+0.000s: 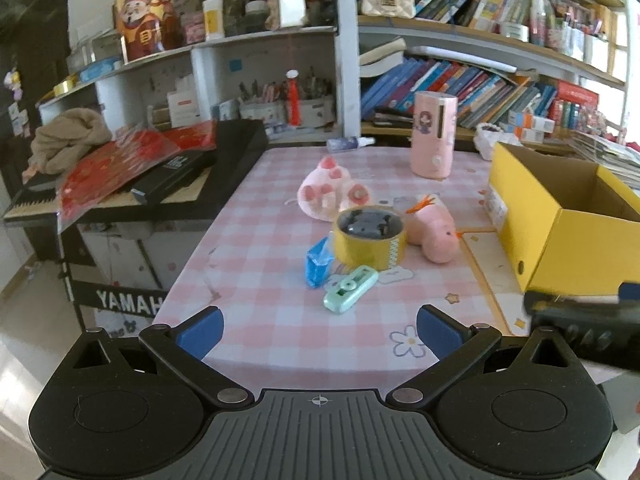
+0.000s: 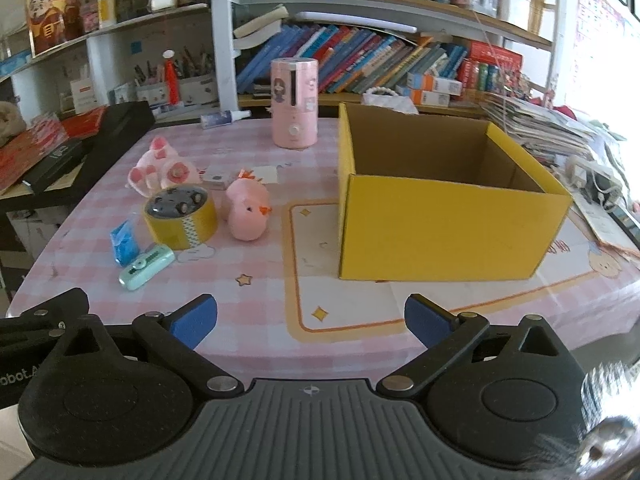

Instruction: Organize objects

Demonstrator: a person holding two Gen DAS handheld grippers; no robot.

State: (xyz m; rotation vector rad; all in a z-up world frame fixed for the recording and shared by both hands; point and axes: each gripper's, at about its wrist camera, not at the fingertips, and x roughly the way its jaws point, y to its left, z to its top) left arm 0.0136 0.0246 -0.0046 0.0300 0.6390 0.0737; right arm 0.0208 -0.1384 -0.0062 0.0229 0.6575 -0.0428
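On the pink checked tablecloth (image 1: 248,240) lie a yellow tape roll (image 1: 370,240) (image 2: 182,218) with a dark object inside it, a pink chick plush (image 1: 434,228) (image 2: 246,212), a pink paw plush (image 1: 328,190) (image 2: 160,168), a blue packet (image 1: 318,266) (image 2: 125,242) and a mint correction tape (image 1: 350,288) (image 2: 146,266). An open yellow box (image 2: 448,216) (image 1: 560,224) stands to their right, empty as far as I see. My left gripper (image 1: 320,330) is open and empty, short of the mint correction tape. My right gripper (image 2: 310,320) is open and empty, before the box.
A pink humidifier (image 2: 295,102) (image 1: 434,134) stands at the table's back, a small spray bottle (image 2: 224,119) lies beside it. A black keyboard (image 1: 168,184) piled with red packets borders the left. Bookshelves (image 2: 360,64) fill the back. Papers (image 2: 536,124) stack at right.
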